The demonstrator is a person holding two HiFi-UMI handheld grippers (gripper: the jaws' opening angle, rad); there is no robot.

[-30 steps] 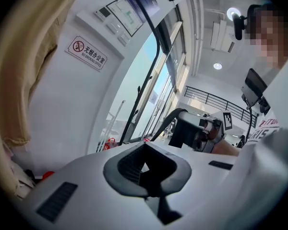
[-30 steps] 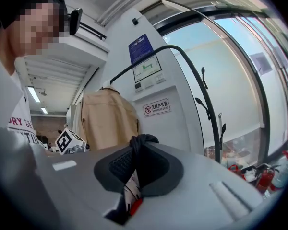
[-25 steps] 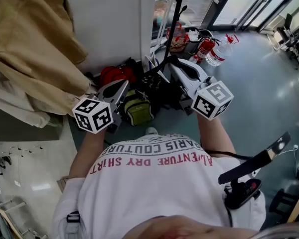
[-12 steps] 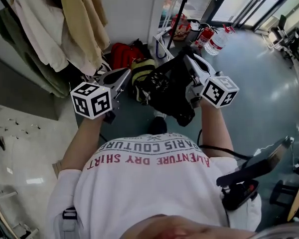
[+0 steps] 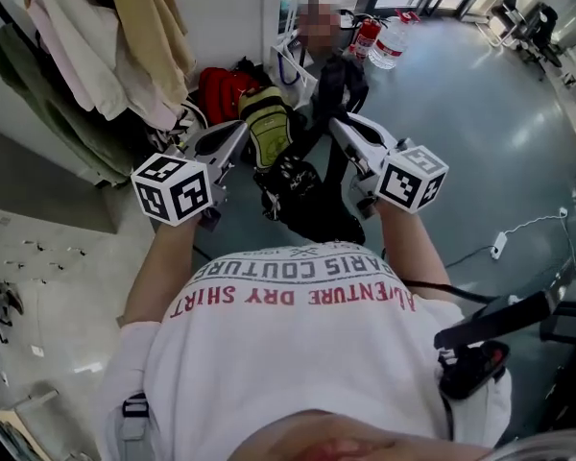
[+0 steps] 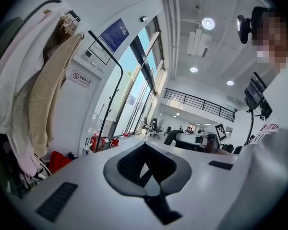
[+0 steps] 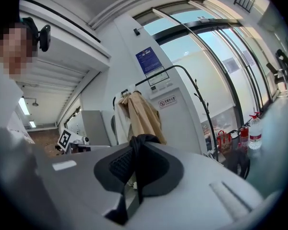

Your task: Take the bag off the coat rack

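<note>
Ahead, bag point(image 5: 312, 205) in level right claw point(image 5: 338, 125)

Floor point(image 5: 480, 142) here is that glossy grey-blue stuff, pretty reflective. Sitting right on it: a red bag point(image 5: 221, 89) shoved up against the wall, a red fire extinguisher point(image 5: 365, 36) with a big clear water bottle point(image 5: 390, 52) just beside it, and a white cable with a plug block point(image 5: 500, 248) off to the right.
</note>
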